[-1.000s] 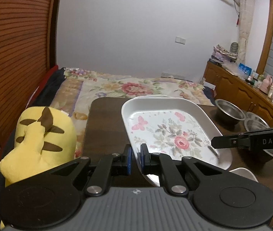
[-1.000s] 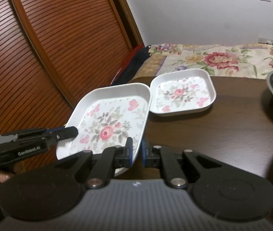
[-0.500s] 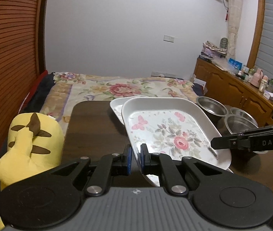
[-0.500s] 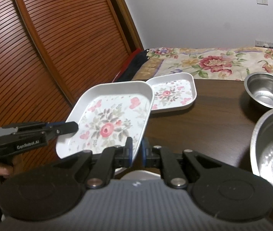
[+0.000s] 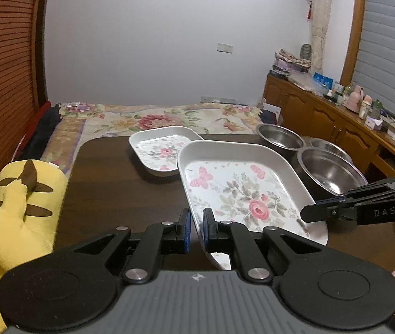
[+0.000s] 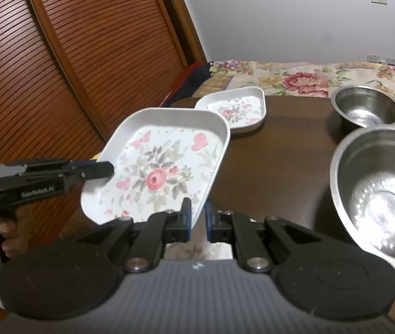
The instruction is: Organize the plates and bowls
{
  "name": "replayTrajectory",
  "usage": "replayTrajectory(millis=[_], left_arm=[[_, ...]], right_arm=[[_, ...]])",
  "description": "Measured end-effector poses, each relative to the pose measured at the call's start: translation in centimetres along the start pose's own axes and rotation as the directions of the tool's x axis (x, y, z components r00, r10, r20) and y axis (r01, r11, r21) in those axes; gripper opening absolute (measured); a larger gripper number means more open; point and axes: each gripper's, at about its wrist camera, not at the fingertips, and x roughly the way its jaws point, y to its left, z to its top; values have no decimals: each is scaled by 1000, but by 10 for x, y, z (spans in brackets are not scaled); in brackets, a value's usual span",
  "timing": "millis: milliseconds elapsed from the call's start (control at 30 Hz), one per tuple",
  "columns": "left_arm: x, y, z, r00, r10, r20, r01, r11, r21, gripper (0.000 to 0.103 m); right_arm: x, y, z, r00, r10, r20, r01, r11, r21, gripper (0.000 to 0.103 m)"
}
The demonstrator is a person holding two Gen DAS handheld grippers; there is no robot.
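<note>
A large white floral plate is held in the air above the dark table by both grippers. My left gripper is shut on its left rim. My right gripper is shut on its right rim; the plate also shows in the right wrist view. A smaller floral plate lies on the table beyond it, and shows in the right wrist view. Three steel bowls stand on the right: a small one, a large one and one behind it.
A yellow plush toy lies at the table's left edge. A bed with a floral cover lies beyond the table. A wooden cabinet runs along the right wall. A slatted wooden door is on the left.
Both grippers have pulled back toward me with the large plate. The small plate and the steel bowls now show farther off and more fully.
</note>
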Motion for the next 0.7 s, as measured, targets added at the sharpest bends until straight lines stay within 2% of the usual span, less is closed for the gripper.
replayTrajectory(millis=[367, 700], left_arm=[[4, -23, -20, 999, -23, -22, 24, 999, 26, 11], [-8, -35, -40, 999, -42, -24, 43, 999, 25, 11]], right_arm=[[-13, -18, -23, 1000, -6, -12, 6, 1000, 24, 12], [-23, -20, -41, 1000, 2, -21, -2, 1000, 18, 12]])
